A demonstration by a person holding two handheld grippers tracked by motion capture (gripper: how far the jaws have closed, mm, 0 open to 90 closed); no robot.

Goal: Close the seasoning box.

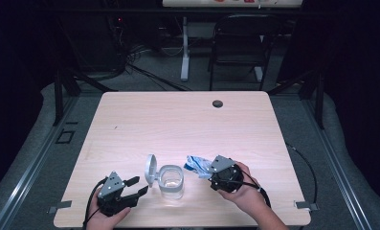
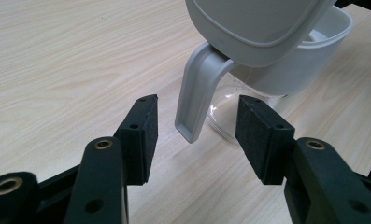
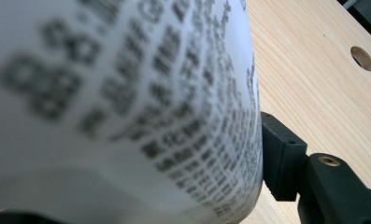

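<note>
**Packet held beside the open jar**

While the lid (image 1: 150, 168) stands flipped up, the glass jar (image 1: 171, 182) is seen at the lower middle of the high view, on the table (image 1: 178, 120). The left gripper (image 1: 139, 186) is parked just left of it, jaws wide and empty; in its own view the lid's latch (image 2: 195, 100) hangs between the pads (image 2: 146, 135) without being touched. The right gripper (image 1: 207, 168) is clamped on a blue and white packet (image 1: 197, 164), held right of the jar's mouth. A spill is likely if the packet is tipped short of the rim, and the unheld jar could be knocked aside.
</note>
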